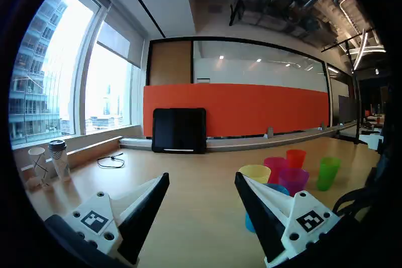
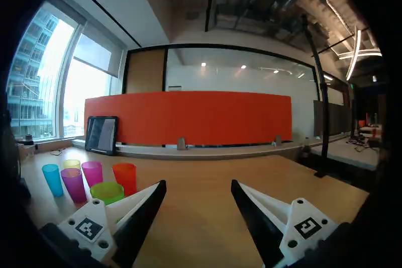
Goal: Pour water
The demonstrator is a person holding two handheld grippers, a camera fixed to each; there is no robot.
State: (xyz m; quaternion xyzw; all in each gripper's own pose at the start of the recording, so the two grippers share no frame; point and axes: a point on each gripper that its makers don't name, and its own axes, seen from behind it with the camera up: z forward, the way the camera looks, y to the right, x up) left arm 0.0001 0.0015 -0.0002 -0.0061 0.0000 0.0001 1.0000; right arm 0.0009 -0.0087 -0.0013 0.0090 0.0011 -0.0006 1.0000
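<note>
While the left gripper (image 1: 201, 187) and right gripper (image 2: 198, 192) are held open and empty, the cups (image 1: 293, 180) are clustered well inside the far edge of the table (image 1: 201, 167); judged light and slippery, one is best gripped mid-wall.

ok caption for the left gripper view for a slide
Open left tongs hover over a wooden table beside six coloured plastic cups

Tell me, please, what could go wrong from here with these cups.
1. The cups stand packed together, so the open right gripper reaching for one may topple its neighbours.
2. The blue cup sits partly hidden behind a finger of the open left gripper; a small move could knock it.
</note>
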